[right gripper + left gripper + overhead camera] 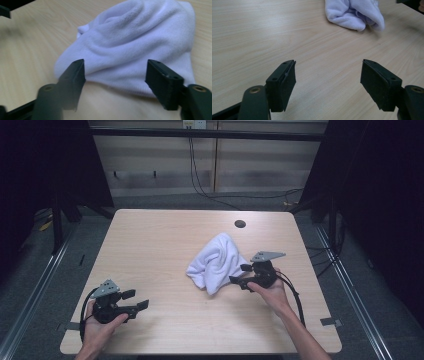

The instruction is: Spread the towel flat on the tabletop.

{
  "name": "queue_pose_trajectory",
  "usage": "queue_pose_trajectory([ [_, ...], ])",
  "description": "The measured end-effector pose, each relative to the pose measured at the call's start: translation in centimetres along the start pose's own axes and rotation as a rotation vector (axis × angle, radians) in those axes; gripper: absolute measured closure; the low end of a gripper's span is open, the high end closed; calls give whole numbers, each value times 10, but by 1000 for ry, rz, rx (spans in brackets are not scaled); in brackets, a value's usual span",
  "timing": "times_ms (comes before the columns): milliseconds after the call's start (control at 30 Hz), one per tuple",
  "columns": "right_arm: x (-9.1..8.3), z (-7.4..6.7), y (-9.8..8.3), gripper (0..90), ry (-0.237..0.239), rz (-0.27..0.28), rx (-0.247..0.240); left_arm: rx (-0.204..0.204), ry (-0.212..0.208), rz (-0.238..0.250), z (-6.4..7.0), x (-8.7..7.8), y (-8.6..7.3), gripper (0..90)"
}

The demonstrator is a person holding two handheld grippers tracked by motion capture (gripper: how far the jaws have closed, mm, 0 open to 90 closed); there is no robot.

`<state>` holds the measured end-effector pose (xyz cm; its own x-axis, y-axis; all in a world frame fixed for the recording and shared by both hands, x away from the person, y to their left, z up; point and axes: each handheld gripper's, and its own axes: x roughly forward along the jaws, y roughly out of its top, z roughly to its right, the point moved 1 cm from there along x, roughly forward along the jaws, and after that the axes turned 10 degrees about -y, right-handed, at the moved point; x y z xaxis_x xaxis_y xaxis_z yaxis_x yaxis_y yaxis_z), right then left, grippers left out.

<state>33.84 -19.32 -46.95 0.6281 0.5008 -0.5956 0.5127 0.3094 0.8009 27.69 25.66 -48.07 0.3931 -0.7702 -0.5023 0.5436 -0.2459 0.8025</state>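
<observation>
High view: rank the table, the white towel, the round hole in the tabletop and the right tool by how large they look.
1. Table
2. White towel
3. Right tool, somewhat smaller than the towel
4. Round hole, smallest by far

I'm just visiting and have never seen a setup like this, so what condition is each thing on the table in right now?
white towel: crumpled in a loose heap, lying free on the table, not gripped.
left claw: open, nothing between its jaws, apart from the towel.
right claw: open, close against the towel's edge, not closed on it.
table: bare pale wood around the towel.
</observation>
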Motion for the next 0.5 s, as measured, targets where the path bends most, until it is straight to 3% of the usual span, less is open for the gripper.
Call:
queue_pose_trajectory([
  [167, 26, 8, 10, 368, -35, -21, -26, 1, 1, 20, 0, -2, 1, 269],
  [300, 59, 14, 0, 324, -66, -113, -42, 13, 2, 12, 1, -2, 1, 269],
  [333, 61, 13, -2, 330, -65, -104, -33, 17, 0, 9, 1, -2, 1, 269],
  [400, 62, 12, -4, 426, -78, -100, 1, 21, 1, 4, 1, -1, 1, 269],
  [500, 59, 8, -3, 633, -89, -110, -22, 25, -3, -6, 3, 3, 1, 272],
])
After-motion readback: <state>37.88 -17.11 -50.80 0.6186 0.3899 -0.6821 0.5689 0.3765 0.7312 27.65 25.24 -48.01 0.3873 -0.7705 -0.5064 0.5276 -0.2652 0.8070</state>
